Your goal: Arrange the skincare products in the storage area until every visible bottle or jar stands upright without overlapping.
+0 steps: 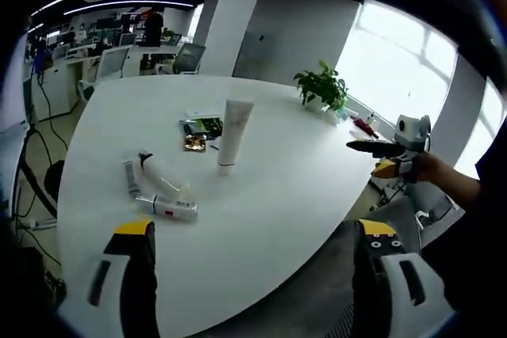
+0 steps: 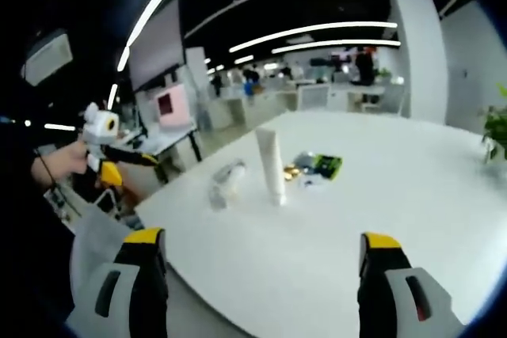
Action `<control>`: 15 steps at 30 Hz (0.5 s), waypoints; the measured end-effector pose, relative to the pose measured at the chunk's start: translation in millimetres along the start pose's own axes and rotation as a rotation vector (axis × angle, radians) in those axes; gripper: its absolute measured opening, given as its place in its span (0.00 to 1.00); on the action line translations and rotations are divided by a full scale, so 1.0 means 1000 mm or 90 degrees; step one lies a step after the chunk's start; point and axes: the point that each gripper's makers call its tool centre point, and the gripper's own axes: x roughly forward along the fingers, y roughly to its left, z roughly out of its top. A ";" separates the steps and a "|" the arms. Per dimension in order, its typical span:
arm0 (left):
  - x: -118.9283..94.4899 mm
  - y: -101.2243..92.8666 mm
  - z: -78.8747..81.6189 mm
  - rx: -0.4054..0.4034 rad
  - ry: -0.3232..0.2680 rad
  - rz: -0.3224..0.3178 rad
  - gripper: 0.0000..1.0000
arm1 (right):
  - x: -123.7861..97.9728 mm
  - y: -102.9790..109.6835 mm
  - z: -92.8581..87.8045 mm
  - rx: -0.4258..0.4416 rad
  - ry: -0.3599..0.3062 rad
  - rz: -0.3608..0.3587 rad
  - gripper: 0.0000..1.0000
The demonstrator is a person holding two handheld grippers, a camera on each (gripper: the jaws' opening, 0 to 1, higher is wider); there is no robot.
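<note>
Here white tube (image 1: 234,134) stands upright (small bottles (image 1: 162,195) lie flat); both grippers' jaws apart, empty.

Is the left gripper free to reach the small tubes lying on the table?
Probably yes: the left gripper is open, and bare table lies between it and the lying tubes.

Small lying tubes (image 2: 227,182) blurred, sachets (image 1: 200,133) labels too small to read, plant (image 2: 497,128) cut off

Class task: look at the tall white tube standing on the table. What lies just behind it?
Behind the tall white tube lie flat sachets, one green, one gold, on the white table. The tube's base covers part of the spot, so anything tucked there is hidden.
</note>
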 end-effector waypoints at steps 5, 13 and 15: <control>0.002 0.002 0.007 -0.005 -0.017 0.009 0.99 | 0.005 -0.002 -0.002 -0.011 0.008 0.008 0.99; 0.005 0.013 0.013 -0.018 -0.023 0.040 0.99 | 0.009 -0.007 0.000 -0.014 0.002 0.017 0.99; 0.006 0.014 0.015 -0.015 -0.023 0.045 0.97 | 0.008 -0.009 0.001 -0.011 -0.002 0.014 0.99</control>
